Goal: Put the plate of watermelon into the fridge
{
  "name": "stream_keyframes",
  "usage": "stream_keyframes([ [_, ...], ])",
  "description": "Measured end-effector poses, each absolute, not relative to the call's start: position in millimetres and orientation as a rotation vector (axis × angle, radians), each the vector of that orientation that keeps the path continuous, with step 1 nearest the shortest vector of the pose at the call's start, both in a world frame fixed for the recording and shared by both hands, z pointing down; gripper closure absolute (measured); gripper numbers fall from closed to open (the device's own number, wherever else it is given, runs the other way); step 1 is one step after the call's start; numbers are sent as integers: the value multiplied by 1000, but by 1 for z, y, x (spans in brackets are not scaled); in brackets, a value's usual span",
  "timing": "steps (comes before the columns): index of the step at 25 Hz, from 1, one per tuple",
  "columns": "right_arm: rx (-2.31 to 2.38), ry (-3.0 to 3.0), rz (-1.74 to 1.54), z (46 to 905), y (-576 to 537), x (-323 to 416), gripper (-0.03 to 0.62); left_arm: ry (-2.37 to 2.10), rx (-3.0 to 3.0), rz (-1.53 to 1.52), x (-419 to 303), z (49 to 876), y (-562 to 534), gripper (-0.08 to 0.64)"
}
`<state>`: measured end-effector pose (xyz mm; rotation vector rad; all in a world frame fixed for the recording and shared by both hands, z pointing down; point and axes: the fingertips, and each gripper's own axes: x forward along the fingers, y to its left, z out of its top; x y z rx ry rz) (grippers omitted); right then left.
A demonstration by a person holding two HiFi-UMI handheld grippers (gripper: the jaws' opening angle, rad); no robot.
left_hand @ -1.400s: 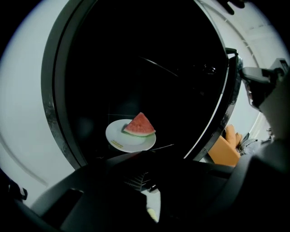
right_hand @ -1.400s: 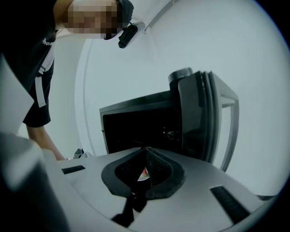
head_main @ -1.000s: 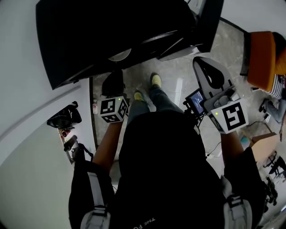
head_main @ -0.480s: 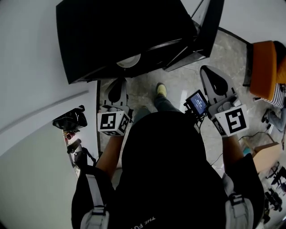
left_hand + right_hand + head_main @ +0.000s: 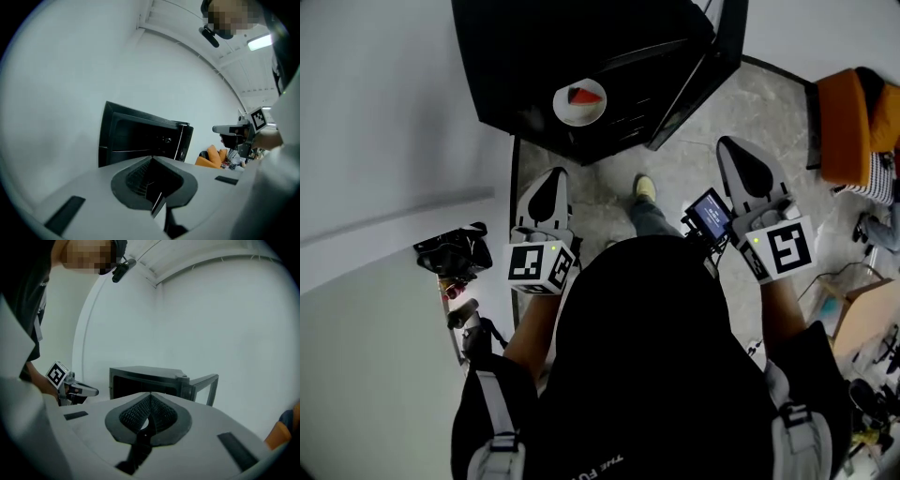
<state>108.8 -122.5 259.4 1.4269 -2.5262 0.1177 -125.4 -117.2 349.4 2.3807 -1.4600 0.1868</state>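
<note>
A white plate (image 5: 579,101) with a red watermelon slice sits inside the black fridge (image 5: 534,66), whose door (image 5: 703,75) stands open to the right. My left gripper (image 5: 549,180) hangs over the floor in front of the fridge, jaws shut and empty. My right gripper (image 5: 735,150) is level with it on the right, also shut with nothing held. In the left gripper view the shut jaws point at the fridge (image 5: 140,138). The right gripper view shows the fridge (image 5: 145,378) and its open door (image 5: 206,383) ahead.
An orange chair (image 5: 853,122) stands at the right, with a cardboard box (image 5: 862,319) below it. Dark clutter (image 5: 450,253) lies along the white wall at the left. My foot (image 5: 645,187) is on the grey floor between the grippers.
The fridge has slid up and away in the head view, and the plate of watermelon inside it has come into sight. Both grippers have drawn back from it, still shut.
</note>
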Motion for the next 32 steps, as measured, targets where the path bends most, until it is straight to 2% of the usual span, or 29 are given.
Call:
stream_keyframes([
  [18,1456,-2542,63,244,47,38,583,-1369,2447,59,-174,320,55,552],
  [32,1540,-2512,77,244,79,46,583,-1314,2503,29,-157,294,89,552],
])
